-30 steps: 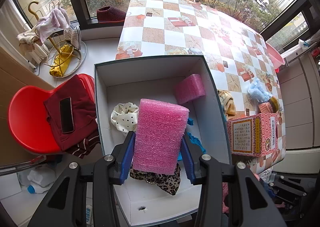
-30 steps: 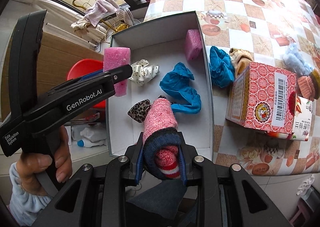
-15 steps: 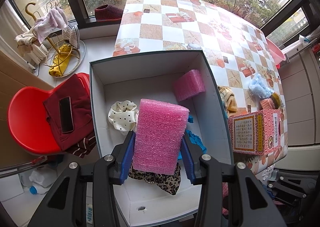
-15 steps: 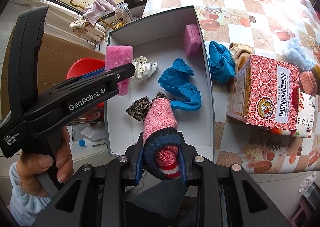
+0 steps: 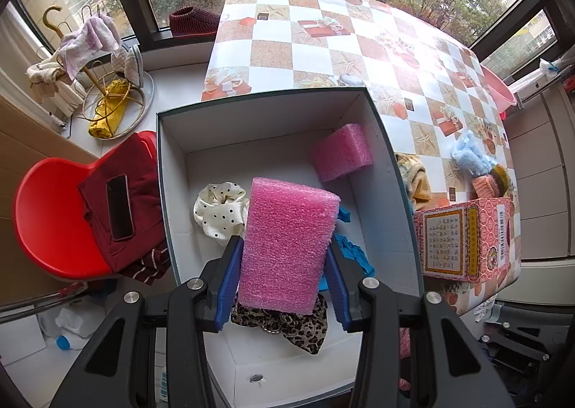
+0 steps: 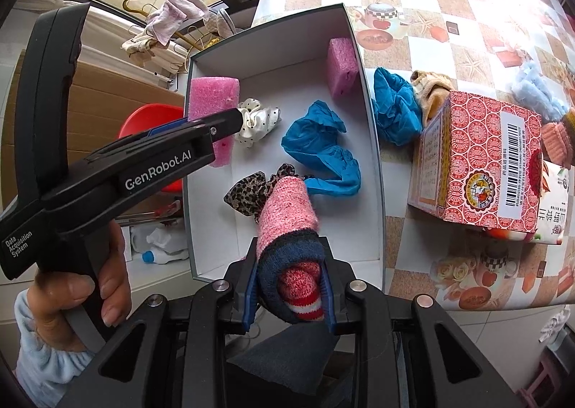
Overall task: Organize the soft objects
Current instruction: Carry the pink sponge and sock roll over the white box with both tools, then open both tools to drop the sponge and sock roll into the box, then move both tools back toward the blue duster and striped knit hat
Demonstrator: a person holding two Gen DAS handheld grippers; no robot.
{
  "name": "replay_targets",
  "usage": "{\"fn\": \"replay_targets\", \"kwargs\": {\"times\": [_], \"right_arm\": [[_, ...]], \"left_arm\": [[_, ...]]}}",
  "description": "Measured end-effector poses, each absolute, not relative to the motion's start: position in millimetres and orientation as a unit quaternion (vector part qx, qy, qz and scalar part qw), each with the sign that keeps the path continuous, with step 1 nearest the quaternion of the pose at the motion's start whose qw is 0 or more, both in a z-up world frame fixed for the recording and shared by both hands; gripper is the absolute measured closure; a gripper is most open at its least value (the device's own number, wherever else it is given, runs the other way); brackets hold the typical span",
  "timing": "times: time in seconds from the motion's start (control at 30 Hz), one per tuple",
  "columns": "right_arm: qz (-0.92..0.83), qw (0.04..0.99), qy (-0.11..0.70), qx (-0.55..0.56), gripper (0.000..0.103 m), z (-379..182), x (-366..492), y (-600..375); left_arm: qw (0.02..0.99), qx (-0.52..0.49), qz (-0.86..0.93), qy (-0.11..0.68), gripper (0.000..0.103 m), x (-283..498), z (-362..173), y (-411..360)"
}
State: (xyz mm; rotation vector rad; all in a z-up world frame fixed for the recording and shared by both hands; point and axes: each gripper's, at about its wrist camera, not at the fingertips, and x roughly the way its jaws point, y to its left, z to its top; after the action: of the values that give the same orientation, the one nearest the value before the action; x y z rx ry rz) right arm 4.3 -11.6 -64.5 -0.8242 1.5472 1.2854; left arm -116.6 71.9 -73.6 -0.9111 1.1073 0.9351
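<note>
Left wrist view: my 2 tools each hold a soft piece above the open white cardboard box [image 5: 172, 170] on the checked worktop [image 5: 323, 48].

My left tool [image 5: 284, 264] is clamped on the pink foam block [image 5: 287, 246]: light, springy, best pinched across its flat sides as now. My right tool [image 6: 289, 285] is closed tight on the rolled pink-and-navy knitted sock [image 6: 287, 224], limp and compressible, so I judge a mid-roll grip safest.
</note>
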Motion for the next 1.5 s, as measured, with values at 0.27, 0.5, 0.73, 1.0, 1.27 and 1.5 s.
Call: {"fn": "replay_targets", "kwargs": {"times": [0.27, 0.5, 0.73, 1.0, 1.27, 1.5], "right_arm": [[0.52, 0.461, 0.636, -0.336, 0.073, -71, 4, -10], [0.518, 0.459, 0.638, -0.339, 0.073, -77, 4, -8], [0.519, 0.458, 0.636, -0.341, 0.072, -77, 4, -8], [0.523, 0.46, 0.631, -0.342, 0.048, -74, 4, -9], [0.527, 0.464, 0.626, -0.339, 0.012, -69, 9, -12], [0.543, 0.485, 0.596, -0.338, 0.0, -47, 12, -16]], "left_arm": [[0.652, -0.402, 0.413, 0.492, 0.056, -117, -77, 74], [0.652, -0.4, 0.412, 0.495, 0.055, -117, -79, 74], [0.649, -0.397, 0.418, 0.496, 0.044, -117, -82, 75], [0.632, -0.404, 0.426, 0.506, 0.02, -120, -86, 75], [0.63, -0.425, 0.425, 0.492, 0.001, -125, -87, 77], [0.64, -0.442, 0.411, 0.476, 0.001, -125, -78, 78]]}}
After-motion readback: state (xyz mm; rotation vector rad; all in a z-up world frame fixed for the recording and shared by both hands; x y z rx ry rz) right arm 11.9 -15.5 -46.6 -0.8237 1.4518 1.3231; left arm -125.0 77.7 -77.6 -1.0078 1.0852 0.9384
